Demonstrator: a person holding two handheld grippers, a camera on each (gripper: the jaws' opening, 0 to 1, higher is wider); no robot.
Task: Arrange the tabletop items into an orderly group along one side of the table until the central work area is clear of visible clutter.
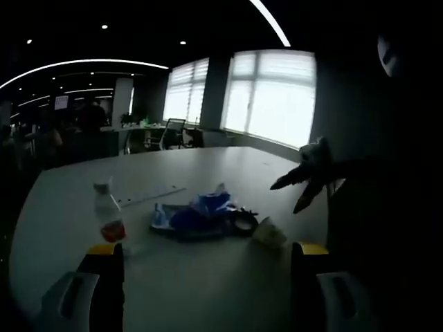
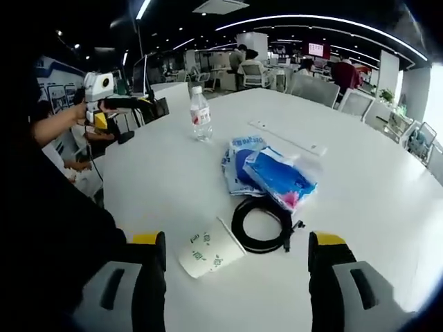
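Right gripper (image 2: 237, 259) jaws spread wide, holding nothing, above the white table (image 2: 387, 187), paper cup (image 2: 210, 252) on its side between them, coiled black cable (image 2: 266, 225) just beyond, blue plastic packets (image 2: 266, 173) heaped mid-table, water bottle (image 2: 200, 114) upright farther off, left gripper (image 1: 205, 266) likewise wide open and empty.

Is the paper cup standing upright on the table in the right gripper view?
No, the paper cup lies tipped on its side on the white table, its open mouth toward the coiled black cable.
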